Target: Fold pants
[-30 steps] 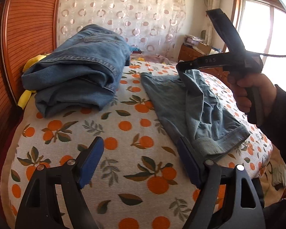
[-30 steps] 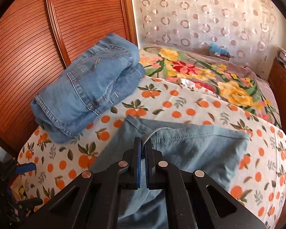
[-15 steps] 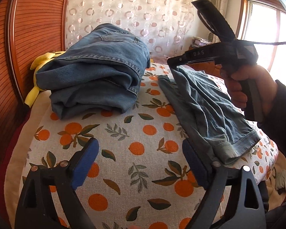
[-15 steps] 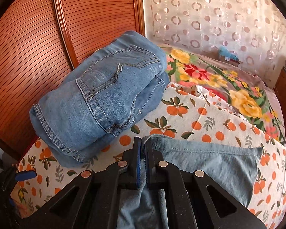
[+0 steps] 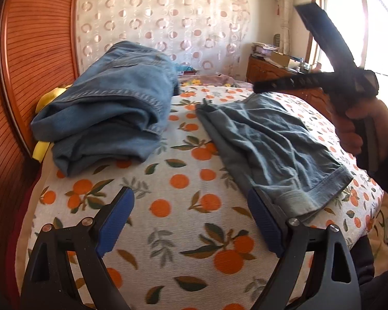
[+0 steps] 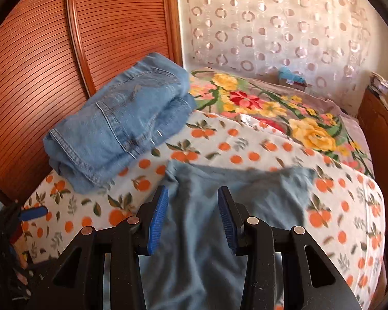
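Pale blue pants (image 5: pixel 271 142) lie flat on the orange-print bedspread (image 5: pixel 168 232), hem toward me. My left gripper (image 5: pixel 190 206) is open low over the bedspread, with its right finger beside the hem and only bedspread between its fingers. A hand (image 5: pixel 359 126) holds my right gripper (image 5: pixel 257 87) just above the far end of the pants. In the right wrist view the right gripper (image 6: pixel 192 193) has its jaws opening. The pants (image 6: pixel 258 193) lie below and between the blue pads (image 6: pixel 157 214), which do not press on the cloth.
A stack of folded darker jeans (image 5: pixel 111 113) sits at the left by the wooden headboard (image 5: pixel 33 64), with something yellow (image 5: pixel 42 147) under it. A floral blanket (image 6: pixel 284 108) covers the far bed. A wooden cabinet (image 5: pixel 266 69) stands by the window.
The right gripper has opened and let go of the pants' edge. The cloth has dropped flat onto the bed. The left gripper stays open.
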Motion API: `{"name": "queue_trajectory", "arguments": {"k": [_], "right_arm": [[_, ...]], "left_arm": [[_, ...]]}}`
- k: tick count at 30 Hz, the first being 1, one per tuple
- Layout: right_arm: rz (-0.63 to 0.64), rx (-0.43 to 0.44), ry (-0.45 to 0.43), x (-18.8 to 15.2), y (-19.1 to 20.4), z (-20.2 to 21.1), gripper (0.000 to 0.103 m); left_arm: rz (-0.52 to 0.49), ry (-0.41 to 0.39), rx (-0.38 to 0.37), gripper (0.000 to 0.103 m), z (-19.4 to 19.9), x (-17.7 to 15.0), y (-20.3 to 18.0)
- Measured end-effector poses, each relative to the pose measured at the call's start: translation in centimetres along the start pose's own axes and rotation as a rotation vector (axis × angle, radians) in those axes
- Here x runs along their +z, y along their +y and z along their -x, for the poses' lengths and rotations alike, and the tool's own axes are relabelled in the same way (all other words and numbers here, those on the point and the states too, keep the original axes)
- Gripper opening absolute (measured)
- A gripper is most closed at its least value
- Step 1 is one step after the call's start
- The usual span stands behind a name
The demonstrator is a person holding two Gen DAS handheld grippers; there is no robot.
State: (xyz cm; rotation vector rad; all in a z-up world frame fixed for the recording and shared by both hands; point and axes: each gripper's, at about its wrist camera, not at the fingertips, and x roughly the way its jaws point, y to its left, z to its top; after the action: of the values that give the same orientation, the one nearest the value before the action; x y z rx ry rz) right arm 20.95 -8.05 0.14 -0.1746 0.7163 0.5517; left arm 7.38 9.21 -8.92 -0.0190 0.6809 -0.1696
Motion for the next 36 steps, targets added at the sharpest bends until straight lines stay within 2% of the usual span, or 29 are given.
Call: {"name": "queue_trajectory", "arguments": {"k": [8,13,15,17,26,36], "right_arm": [[-0.058,-0.05,0.008,-6.9,-0.7,3.7,0.041],[-0.094,-0.048,0.014,-10.4,-1.0,5.4,0.041],[-0.102,-0.052,0.008,-11.4,-1.2,6.3,0.041],[-0.112,-0.056,0.006,-12.4,-1.3,7.0,0.041],[-0.104,-0.079,0.009,-14.1,-1.7,8.2,0.041],[-0.085,-0.077,-0.008,-14.6,-1.2,8.1,0.041]], "left_arm": [[-0.046,0.012,-0.06,0.086,-0.2,0.7,-3.2],[-0.061,0.035,-0.116,0.074,-0.4,0.6,-4.9],[-0.065,0.043,-0.134,0.064,-0.4,0.5,-5.5],[-0.075,0.051,-0.147,0.061,-0.3,0.4,-6.0],[-0.105,0.084,-0.183,0.04,-0.7,-0.1,-7.7],[-0.076,0.145,-0.175,0.04,-1.5,-1.4,-7.4]]}}
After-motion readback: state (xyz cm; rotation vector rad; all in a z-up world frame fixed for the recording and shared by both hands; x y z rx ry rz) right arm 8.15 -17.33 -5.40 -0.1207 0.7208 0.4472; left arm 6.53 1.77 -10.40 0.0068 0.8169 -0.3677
